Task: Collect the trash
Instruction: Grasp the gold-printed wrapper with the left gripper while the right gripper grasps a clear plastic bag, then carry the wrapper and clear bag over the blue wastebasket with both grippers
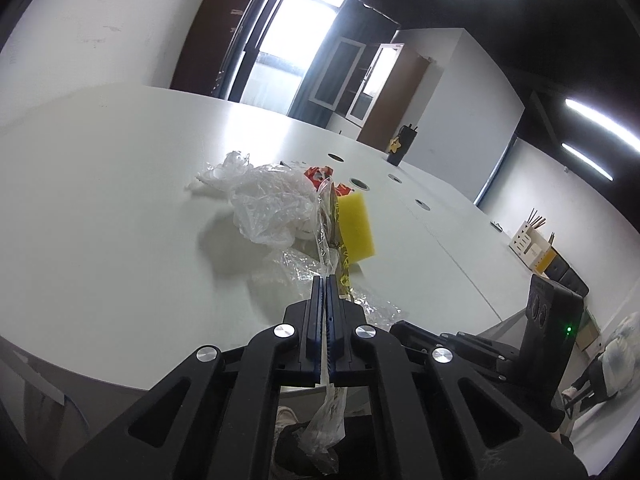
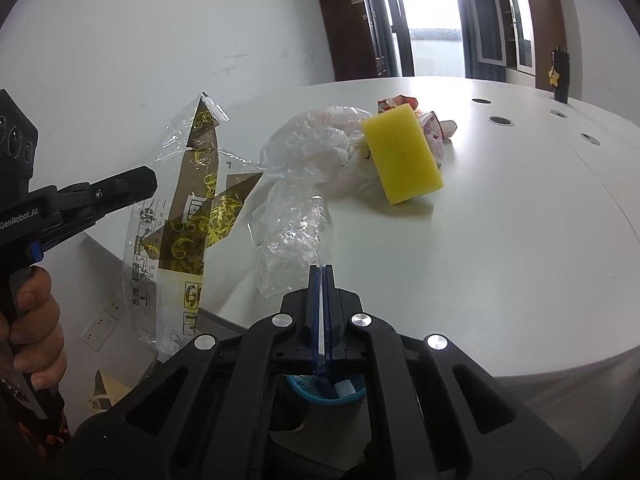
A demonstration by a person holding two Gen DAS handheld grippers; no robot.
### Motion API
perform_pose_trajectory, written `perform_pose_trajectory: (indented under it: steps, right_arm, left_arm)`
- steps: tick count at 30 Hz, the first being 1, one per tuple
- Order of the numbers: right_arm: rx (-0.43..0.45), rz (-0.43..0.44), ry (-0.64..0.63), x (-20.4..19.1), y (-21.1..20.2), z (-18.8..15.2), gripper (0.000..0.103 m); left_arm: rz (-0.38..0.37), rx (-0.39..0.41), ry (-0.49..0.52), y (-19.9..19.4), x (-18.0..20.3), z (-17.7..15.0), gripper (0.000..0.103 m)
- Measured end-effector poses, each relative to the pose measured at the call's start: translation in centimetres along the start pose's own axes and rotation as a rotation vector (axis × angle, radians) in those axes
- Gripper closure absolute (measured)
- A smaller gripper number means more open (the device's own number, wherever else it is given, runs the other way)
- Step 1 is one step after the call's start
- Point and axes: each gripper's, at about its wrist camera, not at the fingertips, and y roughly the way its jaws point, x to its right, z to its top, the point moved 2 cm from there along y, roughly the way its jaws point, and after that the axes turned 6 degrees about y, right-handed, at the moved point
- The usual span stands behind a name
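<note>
**Two thin grips, both easy to lose**

Black jaws of the left gripper [image 1: 325,280] are closed flat on a printed wrapper [image 2: 188,216], which hangs off the tabletop [image 2: 520,248] edge. Right gripper [image 2: 322,270] jaws are likewise closed, pinching clear film [image 2: 292,240] that trails back toward the trash pile: a crumpled bag [image 2: 316,140], a yellow sponge [image 2: 402,152], a red wrapper [image 2: 400,102]. Slick film could slide out of either pinch. Pulled film may drag the sponge along. A blue bin [image 2: 320,396] shows below; a drop could miss it.
</note>
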Motion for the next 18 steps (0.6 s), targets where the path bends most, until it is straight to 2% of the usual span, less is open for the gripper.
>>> perform_pose_trajectory:
  steps: [9,18]
  right_arm:
    - [0.055,-0.003,-0.044,-1.4,-5.3,-1.9,0.102]
    - [0.052,-0.006,-0.053,-1.6,-9.2,-4.8,0.102]
  left_arm:
    - [-0.005,0.049,0.021,-3.2,1.7,-0.4,0.102]
    - [-0.027,0.053,0.039,-5.3,3.4,-2.1,0.102]
